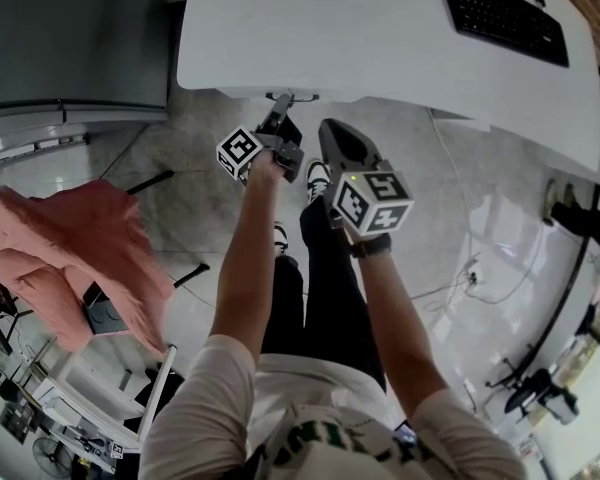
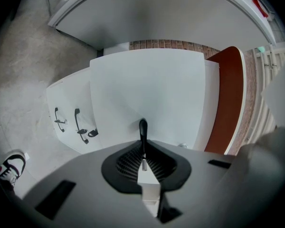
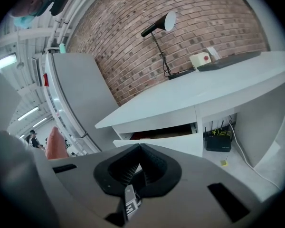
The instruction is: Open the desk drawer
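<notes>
The white desk [image 1: 380,38] fills the top of the head view. Its top drawer [image 3: 173,143] stands pulled out a little, with a dark gap above the white front. My left gripper [image 1: 283,108] reaches under the desk's front edge. In the left gripper view it [image 2: 143,144] is shut on the thin black drawer handle [image 2: 143,128], which sticks out of the drawer front [image 2: 147,89]. My right gripper [image 1: 331,131] hangs just right of the left one, short of the desk. Its jaws [image 3: 139,147] meet at the tips with nothing between them.
Lower drawers with black handles [image 2: 78,124] show beside the held one. A keyboard [image 1: 502,16] lies on the desk, with a lamp [image 3: 157,26] at the brick wall. A router [image 3: 218,141] and cables sit under the desk. My shoes [image 1: 317,176] stand below; an office chair with a pink garment [image 1: 70,258] is at left.
</notes>
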Demonstrator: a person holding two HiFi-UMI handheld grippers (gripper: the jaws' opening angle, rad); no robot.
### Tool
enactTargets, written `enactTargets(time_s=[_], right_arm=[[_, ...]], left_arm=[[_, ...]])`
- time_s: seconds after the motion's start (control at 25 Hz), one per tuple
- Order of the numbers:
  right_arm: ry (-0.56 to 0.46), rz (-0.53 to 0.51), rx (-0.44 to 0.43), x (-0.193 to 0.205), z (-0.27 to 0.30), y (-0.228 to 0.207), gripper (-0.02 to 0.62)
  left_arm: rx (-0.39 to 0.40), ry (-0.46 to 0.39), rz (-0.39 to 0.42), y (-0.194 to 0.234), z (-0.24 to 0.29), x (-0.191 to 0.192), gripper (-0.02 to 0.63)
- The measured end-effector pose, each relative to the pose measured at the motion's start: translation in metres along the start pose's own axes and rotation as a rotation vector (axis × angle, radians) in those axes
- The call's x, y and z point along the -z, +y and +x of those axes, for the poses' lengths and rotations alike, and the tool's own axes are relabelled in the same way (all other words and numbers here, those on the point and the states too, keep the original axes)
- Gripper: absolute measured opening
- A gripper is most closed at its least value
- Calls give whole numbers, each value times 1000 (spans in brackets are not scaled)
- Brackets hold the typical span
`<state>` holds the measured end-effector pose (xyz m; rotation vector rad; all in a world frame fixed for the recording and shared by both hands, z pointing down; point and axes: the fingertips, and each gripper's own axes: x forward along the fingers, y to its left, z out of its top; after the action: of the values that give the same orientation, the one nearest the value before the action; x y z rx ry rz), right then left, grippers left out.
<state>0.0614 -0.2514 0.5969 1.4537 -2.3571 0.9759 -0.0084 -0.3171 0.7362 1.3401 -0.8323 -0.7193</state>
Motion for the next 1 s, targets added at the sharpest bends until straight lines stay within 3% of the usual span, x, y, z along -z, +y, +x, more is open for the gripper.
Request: enactTargets(time_s=[0.4,1.0], right_arm=[[-35,-85,31,-6,-18,8,3],[-30,-36,57,14,-27,5,3]], left_arm=[[-22,22,-21,3,-33,17,20],[-38,28,-18,4,-62,31,20]])
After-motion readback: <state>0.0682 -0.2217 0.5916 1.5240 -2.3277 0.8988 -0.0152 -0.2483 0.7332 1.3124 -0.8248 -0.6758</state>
